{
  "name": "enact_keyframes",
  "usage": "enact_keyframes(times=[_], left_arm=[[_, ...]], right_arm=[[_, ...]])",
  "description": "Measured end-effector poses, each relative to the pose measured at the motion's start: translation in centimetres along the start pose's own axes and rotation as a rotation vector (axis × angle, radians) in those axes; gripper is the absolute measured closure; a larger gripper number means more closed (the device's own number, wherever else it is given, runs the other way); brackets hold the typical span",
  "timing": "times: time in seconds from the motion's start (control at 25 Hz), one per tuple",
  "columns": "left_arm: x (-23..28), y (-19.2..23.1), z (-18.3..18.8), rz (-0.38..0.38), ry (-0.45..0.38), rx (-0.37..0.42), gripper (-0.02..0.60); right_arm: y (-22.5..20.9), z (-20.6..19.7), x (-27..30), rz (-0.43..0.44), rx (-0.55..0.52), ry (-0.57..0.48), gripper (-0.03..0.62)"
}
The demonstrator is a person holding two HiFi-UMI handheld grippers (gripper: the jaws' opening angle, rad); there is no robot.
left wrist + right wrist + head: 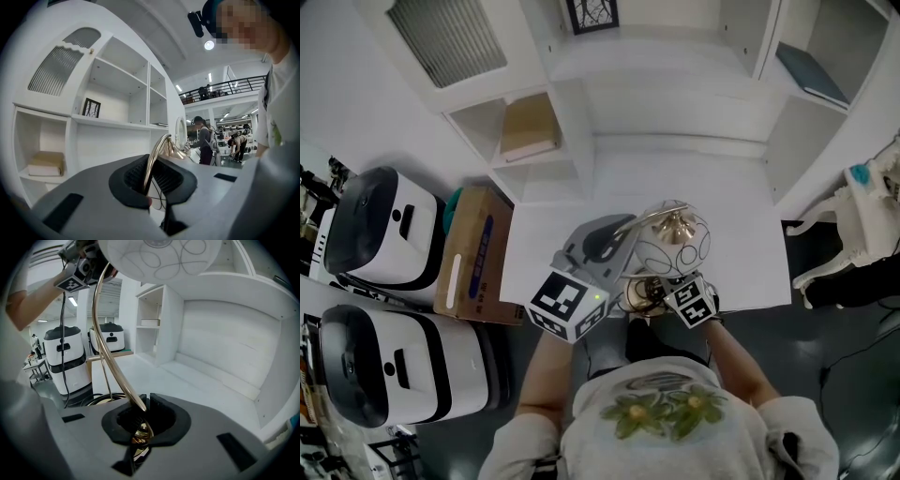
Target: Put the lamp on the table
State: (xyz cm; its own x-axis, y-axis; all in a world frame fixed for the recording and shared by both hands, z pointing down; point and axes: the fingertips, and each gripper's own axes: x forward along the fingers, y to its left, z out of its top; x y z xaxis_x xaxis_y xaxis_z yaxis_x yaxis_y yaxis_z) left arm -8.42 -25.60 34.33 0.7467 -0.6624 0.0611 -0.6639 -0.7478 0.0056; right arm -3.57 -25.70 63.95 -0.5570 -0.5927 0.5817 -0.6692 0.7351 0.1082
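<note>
Lamp [675,242]: centre of the head view, held above the near edge of the table [741,234], apparently not yet set down.
Left gripper [150,183]: fingers clenched on the lamp's gold arched stem.
Right gripper [140,416]: fingers clenched on the stem's lower end.
Remaining: probably lowering the lamp and letting go.

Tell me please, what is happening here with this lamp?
A person holds the lamp with two hand-held grippers. The left gripper is shut on the upper curve of its gold stem, and the right gripper is shut on the same stem lower down. The lamp is over the near edge of the white table. Whether its base already rests on the table cannot be seen.
</note>
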Motion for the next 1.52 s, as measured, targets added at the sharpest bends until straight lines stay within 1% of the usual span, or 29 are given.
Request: enact_keyframes(times=[0.68,0.96,1.24,1.52], left_arm=[[2.5,4.3,-0.6,0.021,0.003,-0.013,0.552],[3.4,5.0,-0.7,0.017,-0.002,0.006,0.552],[4.2,6.6,-1.5,0.035,-0.004,-0.021,0.552],[4.9,7.0,-2.0,0.018,-0.003,-0.011,0.552]], right_arm=[[-3.0,1.0,3.8,0.002,-0.008,0.01,0.551],[-3.9,1.0,4.9,0.011,-0.002,0.025,0.551],[-4.7,0.9,5.9,0.007,-0.001,0.036,0.551],[-5.3,0.7,6.7,0.009,0.01,0.042,0.551]])
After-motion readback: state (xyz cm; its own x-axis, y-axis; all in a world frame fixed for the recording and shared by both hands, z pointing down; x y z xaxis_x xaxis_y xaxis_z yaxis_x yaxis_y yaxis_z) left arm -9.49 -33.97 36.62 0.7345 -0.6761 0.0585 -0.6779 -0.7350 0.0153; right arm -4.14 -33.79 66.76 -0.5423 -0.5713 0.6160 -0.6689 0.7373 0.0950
